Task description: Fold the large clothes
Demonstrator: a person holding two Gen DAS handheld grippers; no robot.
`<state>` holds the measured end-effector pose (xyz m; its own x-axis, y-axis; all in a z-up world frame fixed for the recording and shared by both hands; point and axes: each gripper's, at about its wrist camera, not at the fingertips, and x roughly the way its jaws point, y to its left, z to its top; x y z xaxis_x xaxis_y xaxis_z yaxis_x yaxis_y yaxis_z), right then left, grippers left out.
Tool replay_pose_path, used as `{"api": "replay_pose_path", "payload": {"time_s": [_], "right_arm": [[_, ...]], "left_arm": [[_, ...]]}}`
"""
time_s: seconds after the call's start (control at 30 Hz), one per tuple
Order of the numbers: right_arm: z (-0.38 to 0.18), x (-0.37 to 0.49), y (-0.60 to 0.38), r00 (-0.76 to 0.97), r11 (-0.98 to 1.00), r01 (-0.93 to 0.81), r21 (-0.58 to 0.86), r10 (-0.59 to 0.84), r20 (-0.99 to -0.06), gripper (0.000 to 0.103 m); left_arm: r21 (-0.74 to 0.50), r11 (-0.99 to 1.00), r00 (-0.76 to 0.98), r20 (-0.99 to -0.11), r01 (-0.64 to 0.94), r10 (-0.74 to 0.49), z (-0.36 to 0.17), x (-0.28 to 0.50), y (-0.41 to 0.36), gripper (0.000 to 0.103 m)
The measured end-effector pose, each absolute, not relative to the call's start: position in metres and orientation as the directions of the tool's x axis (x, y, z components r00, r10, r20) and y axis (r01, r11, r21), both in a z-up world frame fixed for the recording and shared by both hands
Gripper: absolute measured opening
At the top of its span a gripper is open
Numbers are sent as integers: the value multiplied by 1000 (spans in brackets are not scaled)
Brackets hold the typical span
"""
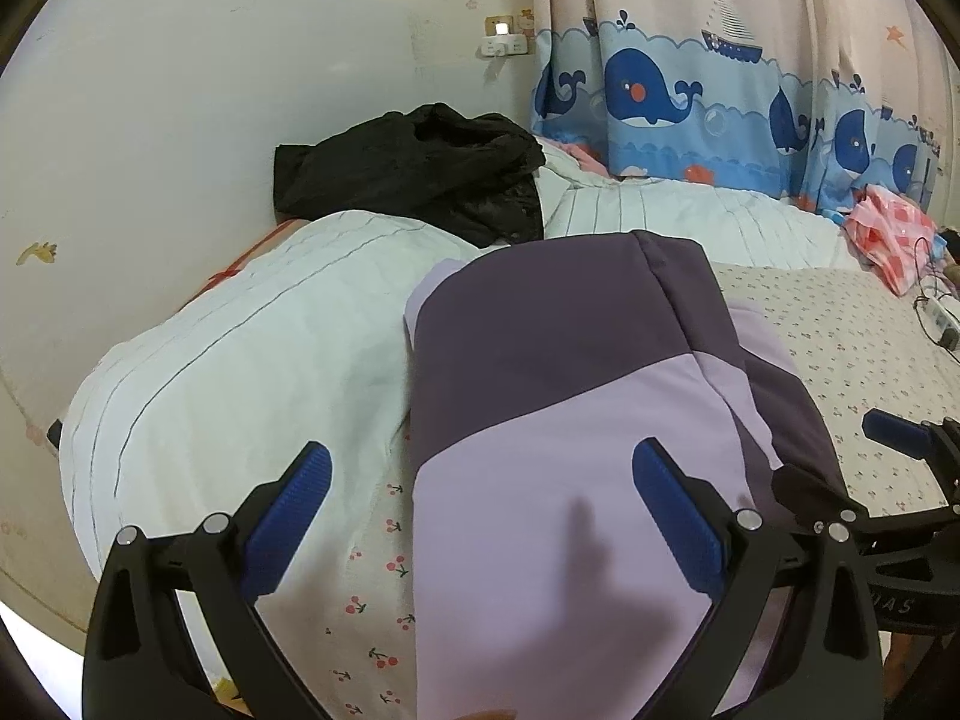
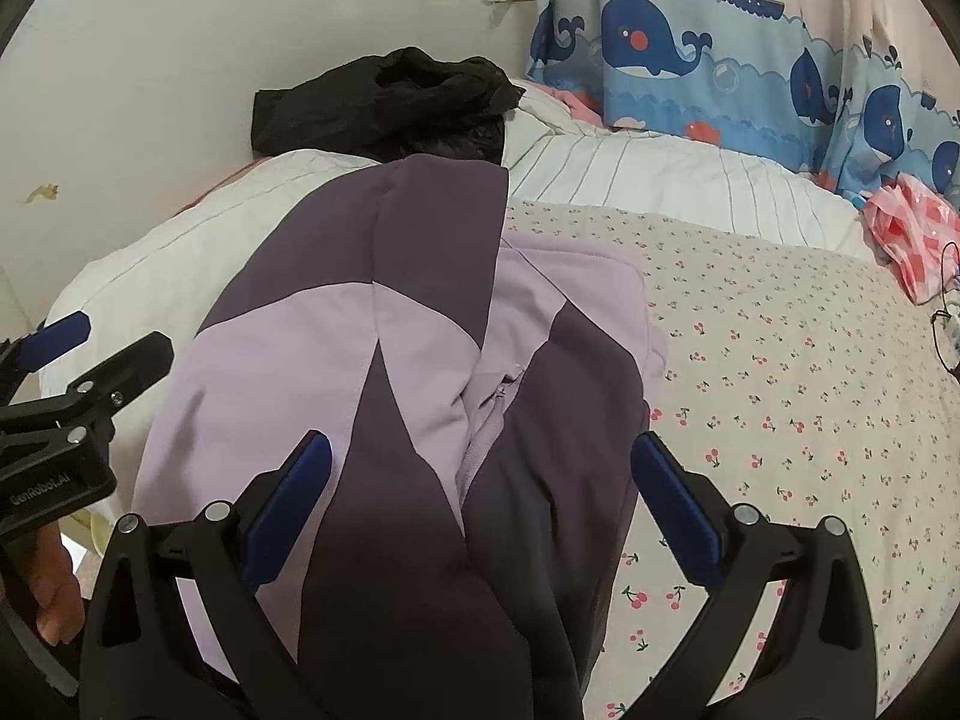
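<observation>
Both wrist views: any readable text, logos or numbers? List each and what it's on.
"GenRobot.AI": on the left gripper body, seen in the right wrist view.
"...IAS": partial letters on the right gripper body, in the left wrist view; the rest is cut off.
Curtain and sheet: pictures only, no words.
Wall socket: nothing readable.

black grippers (image 1: 480, 516), blue pads (image 2: 288, 504) (ribbed)

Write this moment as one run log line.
left gripper: open | right gripper: open | purple jacket: partly folded on bed | black garment: behind
</observation>
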<state>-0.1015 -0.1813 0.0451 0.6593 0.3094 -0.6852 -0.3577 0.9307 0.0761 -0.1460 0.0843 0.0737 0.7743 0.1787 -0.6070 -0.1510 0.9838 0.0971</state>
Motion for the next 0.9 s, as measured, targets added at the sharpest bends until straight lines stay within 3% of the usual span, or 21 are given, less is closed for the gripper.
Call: {"api": "replay_pose_path", "payload": {"time_s": [0.9], "right_arm": [[45,-105,-179,652,924,-374,76,320,-688,96]], "left_arm": [[85,985,768,-617,-148,169,75,-143,78,96]]}}
